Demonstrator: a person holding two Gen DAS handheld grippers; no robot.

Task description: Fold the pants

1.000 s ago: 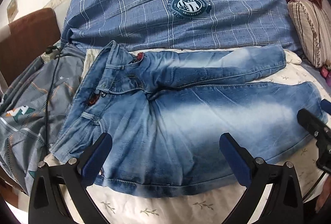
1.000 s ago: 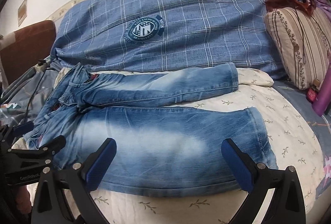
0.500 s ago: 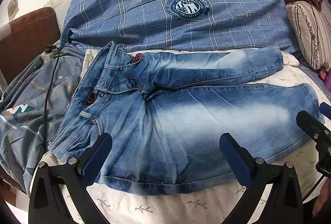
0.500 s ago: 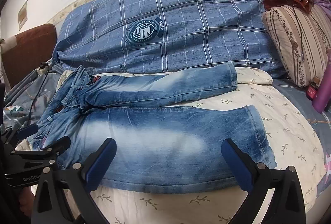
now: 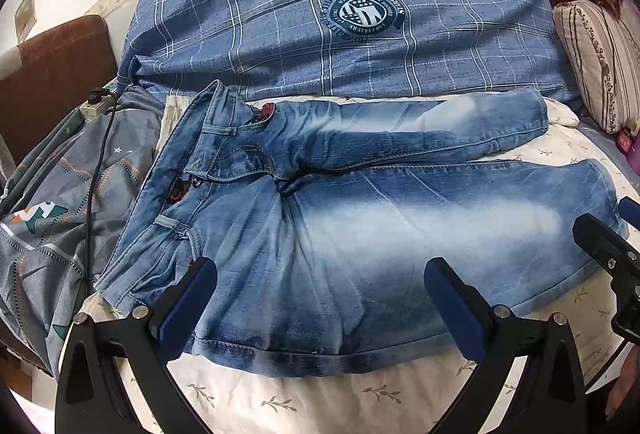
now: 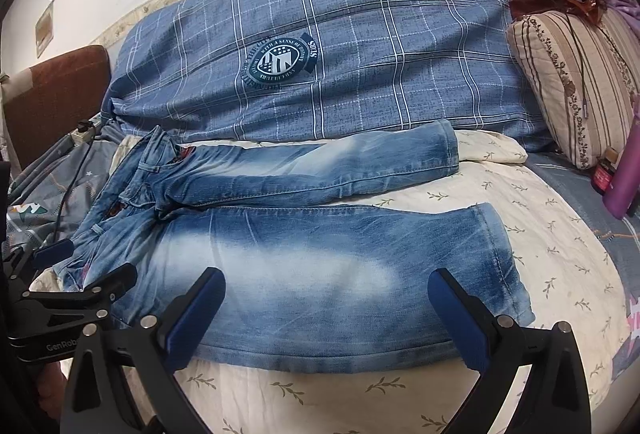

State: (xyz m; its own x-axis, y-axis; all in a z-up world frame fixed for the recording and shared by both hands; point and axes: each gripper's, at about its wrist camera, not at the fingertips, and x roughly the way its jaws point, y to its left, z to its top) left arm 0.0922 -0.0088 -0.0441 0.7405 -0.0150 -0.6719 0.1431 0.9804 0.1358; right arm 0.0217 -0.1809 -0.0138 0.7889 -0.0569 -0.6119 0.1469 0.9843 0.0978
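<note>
The jeans [image 5: 320,226] are lying flat on the bed [image 5: 304,398], waistband toward its left edge, both legs running toward the right edge, the near leg close to the front edge. I am holding my left gripper [image 5: 320,310] over the seat and my right gripper [image 6: 326,318] over the near leg, fingers [image 6: 196,318] of both released, grasping nothing. A blue checked duvet [image 6: 360,73] is lying along the back edge.
</note>
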